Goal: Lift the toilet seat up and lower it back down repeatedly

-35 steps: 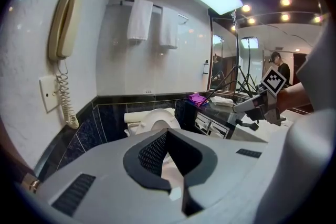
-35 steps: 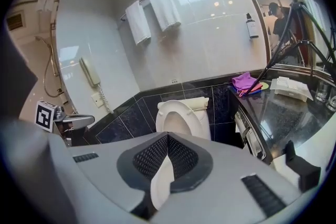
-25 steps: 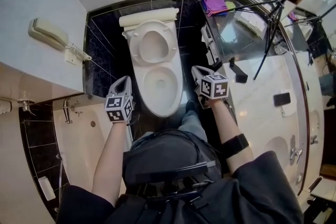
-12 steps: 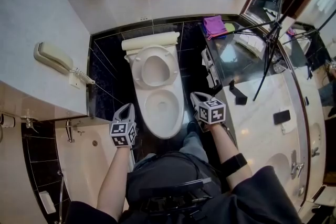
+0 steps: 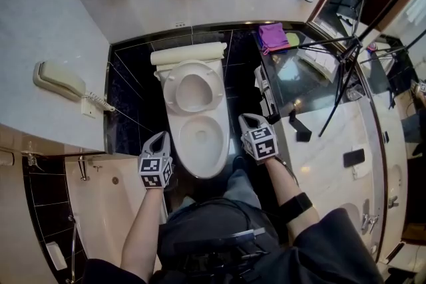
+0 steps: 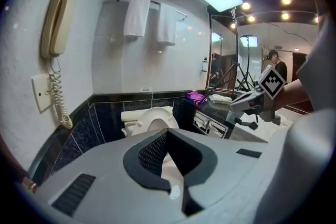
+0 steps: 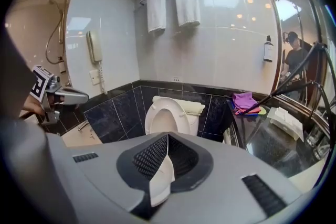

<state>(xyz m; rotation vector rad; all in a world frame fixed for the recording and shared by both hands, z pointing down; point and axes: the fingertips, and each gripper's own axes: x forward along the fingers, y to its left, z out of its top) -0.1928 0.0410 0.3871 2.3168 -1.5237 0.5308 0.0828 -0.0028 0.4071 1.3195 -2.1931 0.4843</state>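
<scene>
Toilet seat (image 5: 172,93) — seemingly raised — sits beyond right tool (image 5: 247,118).

The person wears a dark top (image 5: 333,239) whose sleeves end above the forearms, grey-blue trousers (image 5: 243,184) and a black band (image 5: 297,204) around the right forearm. A black frame (image 5: 213,244) is on the chest. The left gripper (image 5: 158,138) and the right gripper (image 5: 247,120) are grey, with black ribbed pads (image 7: 152,157). Each carries a cube (image 5: 155,171) with black-and-white square markers.

Phone (image 5: 58,80) left of toilet (image 5: 200,157), counter (image 5: 331,136) right
</scene>
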